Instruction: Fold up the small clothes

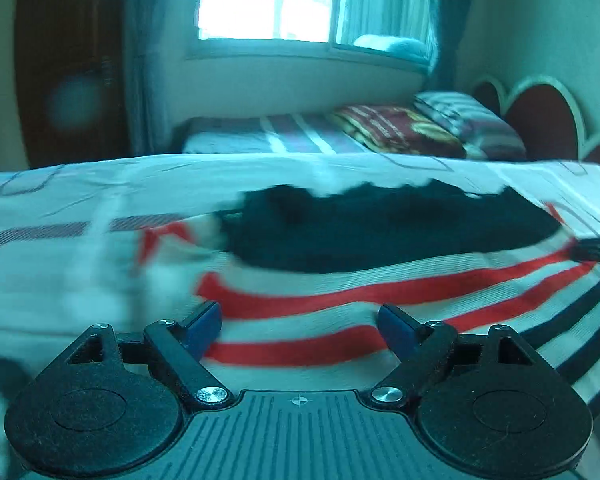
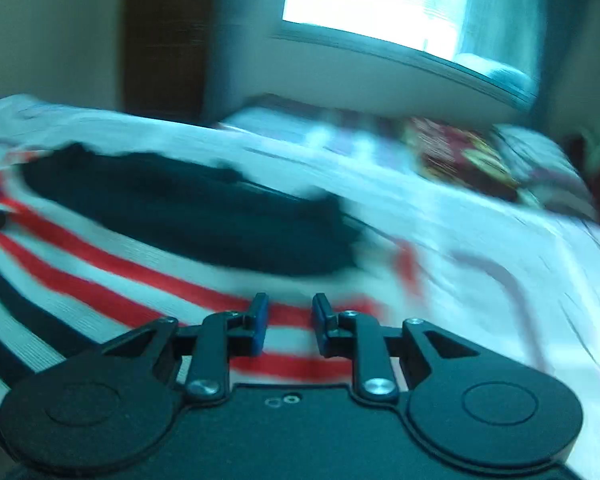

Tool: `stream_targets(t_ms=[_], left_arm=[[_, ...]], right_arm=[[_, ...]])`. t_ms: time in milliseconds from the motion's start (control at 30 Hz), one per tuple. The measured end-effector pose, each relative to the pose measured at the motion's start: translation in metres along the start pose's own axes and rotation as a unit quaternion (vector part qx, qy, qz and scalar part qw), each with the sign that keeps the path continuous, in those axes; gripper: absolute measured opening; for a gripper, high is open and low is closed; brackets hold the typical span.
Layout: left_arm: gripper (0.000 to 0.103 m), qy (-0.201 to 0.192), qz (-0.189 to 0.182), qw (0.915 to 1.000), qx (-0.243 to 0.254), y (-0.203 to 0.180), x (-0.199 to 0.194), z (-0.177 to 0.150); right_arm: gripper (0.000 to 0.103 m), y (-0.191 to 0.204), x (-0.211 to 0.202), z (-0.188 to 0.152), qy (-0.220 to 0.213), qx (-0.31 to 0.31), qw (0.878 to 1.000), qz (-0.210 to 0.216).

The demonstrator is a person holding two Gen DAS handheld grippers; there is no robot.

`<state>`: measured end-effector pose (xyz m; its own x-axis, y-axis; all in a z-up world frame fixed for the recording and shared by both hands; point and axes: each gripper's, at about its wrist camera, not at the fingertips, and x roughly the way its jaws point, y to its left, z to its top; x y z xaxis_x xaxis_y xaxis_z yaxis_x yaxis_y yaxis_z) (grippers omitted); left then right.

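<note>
A small garment (image 1: 340, 292) with white, red and dark stripes and a black upper part (image 1: 380, 232) lies spread on a bed. My left gripper (image 1: 300, 326) is open, low over its red-striped near edge, holding nothing. In the right wrist view the same garment (image 2: 120, 280) lies ahead and to the left. My right gripper (image 2: 288, 322) is open with a narrower gap, over the red stripes at the garment's near right edge. The right gripper's tip shows at the right edge of the left wrist view (image 1: 596, 248). Both views are motion-blurred.
The bed has a white sheet (image 1: 60, 208) with line patterns. Beyond it stands a second bed (image 1: 340, 136) with striped cover and pillows, a window (image 1: 268, 0) with curtains, and a dark wooden door (image 1: 68, 60) on the left.
</note>
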<state>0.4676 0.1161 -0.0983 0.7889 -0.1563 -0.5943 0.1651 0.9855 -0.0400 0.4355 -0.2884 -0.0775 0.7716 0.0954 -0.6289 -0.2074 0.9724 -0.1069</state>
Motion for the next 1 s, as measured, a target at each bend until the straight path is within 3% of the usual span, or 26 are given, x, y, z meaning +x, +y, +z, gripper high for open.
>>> stream_targets(t_ms=[67,167,233,300,500,600,767,900,1000], left_arm=[[0.085,0.002,-0.002,1.0,-0.001,0.005,0.0,-0.002],[0.085,0.001,0.022,0.9998,-0.004,-0.007,0.0,0.007],[0.085,-0.034,0.016,0.9993,-0.008,-0.019,-0.016,0.014],[0.085,-0.051,-0.002,0.9987,-0.001,-0.036,-0.029,0.016],[0.085,-0.018,-0.042,0.9985,0.031,-0.085,-0.029,-0.009],[0.086,-0.01,-0.033,0.9978,0.056,-0.095,-0.027,-0.027],[0.085,-0.011,0.008,0.9998,0.015,-0.051,-0.05,-0.039],[0.086,-0.015,0.023,0.9994,0.02,-0.031,-0.067,-0.04],[0.085,-0.014,0.024,0.9995,0.011,-0.027,-0.07,-0.044]], right_arm=[[0.019,-0.009,-0.004,-0.003,0.0,0.015,1.0,0.017],[0.02,0.01,-0.007,0.003,-0.002,-0.009,1.0,-0.014],[0.026,0.021,-0.026,0.004,-0.028,-0.004,1.0,-0.007],[0.026,0.04,-0.042,0.0,-0.043,-0.013,0.999,0.019],[0.026,0.123,-0.05,-0.021,-0.036,-0.092,0.992,0.08],[0.026,0.14,-0.047,-0.03,-0.042,-0.128,0.989,0.056],[0.031,0.075,-0.06,-0.04,-0.018,-0.019,0.999,0.043],[0.035,0.034,-0.093,-0.045,-0.047,0.032,0.998,0.02],[0.037,0.0,-0.088,-0.052,-0.02,0.099,0.995,0.001]])
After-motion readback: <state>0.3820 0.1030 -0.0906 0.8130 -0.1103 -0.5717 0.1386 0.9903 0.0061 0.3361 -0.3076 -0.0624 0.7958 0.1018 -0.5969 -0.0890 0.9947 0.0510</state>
